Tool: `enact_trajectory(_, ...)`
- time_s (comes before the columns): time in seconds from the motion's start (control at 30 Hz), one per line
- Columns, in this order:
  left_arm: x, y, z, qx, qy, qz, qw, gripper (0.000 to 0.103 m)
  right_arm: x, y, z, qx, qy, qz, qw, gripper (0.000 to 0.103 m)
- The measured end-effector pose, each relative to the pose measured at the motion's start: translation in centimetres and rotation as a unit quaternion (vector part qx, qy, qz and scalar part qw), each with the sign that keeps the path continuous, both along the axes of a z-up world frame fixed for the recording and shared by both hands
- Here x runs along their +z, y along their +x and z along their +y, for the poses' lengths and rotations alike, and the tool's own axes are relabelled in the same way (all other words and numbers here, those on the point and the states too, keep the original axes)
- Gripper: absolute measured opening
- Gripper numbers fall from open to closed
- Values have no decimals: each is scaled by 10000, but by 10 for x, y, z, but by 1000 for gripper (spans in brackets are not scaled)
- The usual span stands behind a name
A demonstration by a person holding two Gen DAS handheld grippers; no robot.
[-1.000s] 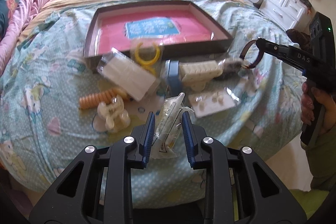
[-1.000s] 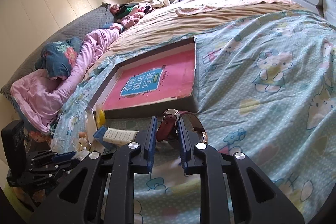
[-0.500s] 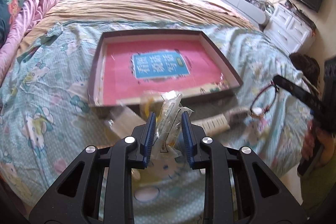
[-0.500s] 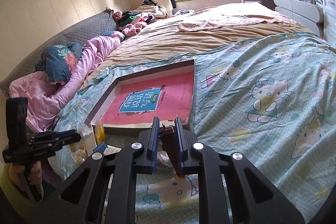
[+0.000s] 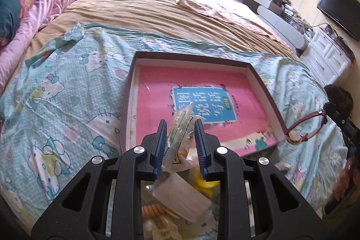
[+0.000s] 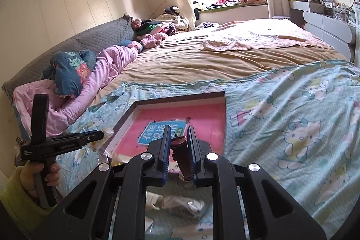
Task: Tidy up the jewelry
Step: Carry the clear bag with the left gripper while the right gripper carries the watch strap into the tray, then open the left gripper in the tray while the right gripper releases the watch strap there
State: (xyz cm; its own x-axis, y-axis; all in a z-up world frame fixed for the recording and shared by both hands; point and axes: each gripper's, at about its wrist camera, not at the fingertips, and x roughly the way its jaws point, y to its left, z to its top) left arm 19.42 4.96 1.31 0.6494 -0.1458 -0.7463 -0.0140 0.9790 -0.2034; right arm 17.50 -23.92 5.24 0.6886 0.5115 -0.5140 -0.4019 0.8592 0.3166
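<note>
A shallow dark-rimmed box (image 5: 267,93) with a pink book cover inside lies on the bed; it also shows in the right wrist view (image 6: 126,118). My left gripper (image 5: 180,132) is shut on a clear plastic jewelry packet (image 5: 181,127), held above the box's near edge. My right gripper (image 6: 178,141) is shut on a dark red watch strap (image 6: 182,154); the watch (image 5: 294,136) hangs by the box's right corner in the left wrist view.
Loose items lie on the Hello Kitty sheet (image 5: 56,105) below the left gripper: a white flat packet (image 5: 180,197), a yellow ring (image 5: 207,181), an orange coil (image 5: 153,209). More packets (image 6: 180,204) lie under the right gripper. Pink bedding (image 6: 94,80) lies left.
My left gripper has lifted the packet off the pile and moved forward over the box's near edge. My right gripper has carried the watch up toward the box's right corner.
</note>
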Motion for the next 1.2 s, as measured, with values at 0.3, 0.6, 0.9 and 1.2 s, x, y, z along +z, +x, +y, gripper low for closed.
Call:
enact_trajectory(0.3, -27, 24, 9, 78, -2, 156, 9998, 18, -8, 28, 17, -96, -89, 50, 9999, 14)
enact_trajectory(0.6, -37, 36, 17, 96, 48, 164, 9998, 15, -21, 56, 22, -350, -130, 264, 9990, 14)
enact_trajectory(0.9, -32, 35, 27, 179, -14, 158, 9997, 15, -30, 65, 24, -453, -177, 419, 9979, 15)
enact_trajectory(1.2, -20, 25, 31, 239, -16, 132, 9996, 31, -27, 49, 14, -527, -129, 427, 9976, 29)
